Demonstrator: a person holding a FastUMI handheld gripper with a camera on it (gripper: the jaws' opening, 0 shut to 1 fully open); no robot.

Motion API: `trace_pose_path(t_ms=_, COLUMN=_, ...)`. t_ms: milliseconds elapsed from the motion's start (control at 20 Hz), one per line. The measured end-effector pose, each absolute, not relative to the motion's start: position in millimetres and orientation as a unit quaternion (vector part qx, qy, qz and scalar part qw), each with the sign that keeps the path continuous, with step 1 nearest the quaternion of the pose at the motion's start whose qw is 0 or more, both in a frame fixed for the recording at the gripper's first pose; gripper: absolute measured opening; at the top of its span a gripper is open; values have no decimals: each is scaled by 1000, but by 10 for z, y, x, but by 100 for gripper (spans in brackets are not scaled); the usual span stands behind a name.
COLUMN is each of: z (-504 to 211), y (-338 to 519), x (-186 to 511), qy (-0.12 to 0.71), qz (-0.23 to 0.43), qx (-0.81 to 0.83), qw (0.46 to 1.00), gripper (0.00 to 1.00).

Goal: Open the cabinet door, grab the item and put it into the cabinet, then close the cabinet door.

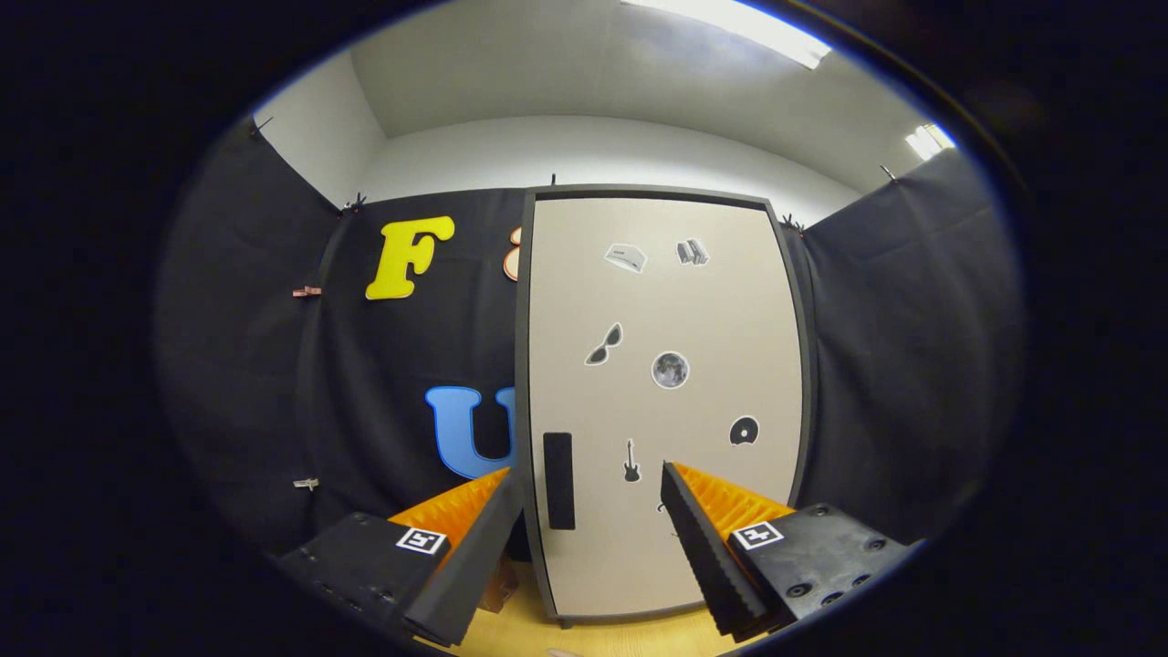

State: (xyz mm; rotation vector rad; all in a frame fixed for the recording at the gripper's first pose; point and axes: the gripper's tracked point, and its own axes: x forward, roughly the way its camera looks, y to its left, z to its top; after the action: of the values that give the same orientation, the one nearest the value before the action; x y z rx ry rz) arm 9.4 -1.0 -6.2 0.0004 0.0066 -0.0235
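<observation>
A tall cabinet stands straight ahead with its beige door (666, 319) shut inside a dark frame. Several small stickers dot the door. A black vertical handle (558, 481) sits low on the door's left side. My gripper (593, 479) is open, its orange and black fingers (703, 538) spread wide, with the handle seen between them but farther off. Nothing is held. A brown item (499, 586) peeks out on the table just left of the cabinet's foot, mostly hidden behind my left finger.
The cabinet rests on a light wooden table (602, 634). Black cloth walls close in on the left and right. White wall and ceiling lights show above the cloth.
</observation>
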Motion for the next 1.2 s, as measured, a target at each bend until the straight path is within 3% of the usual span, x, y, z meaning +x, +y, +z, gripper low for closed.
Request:
trace_pose_path(t_ms=350, z=-144, y=-180, x=145, qy=10, qz=-29, qx=-19, qw=999, gripper=97)
trace_pose_path(t_ms=1200, z=-524, y=90, x=597, qy=49, qz=6, qx=-13, qw=999, gripper=97)
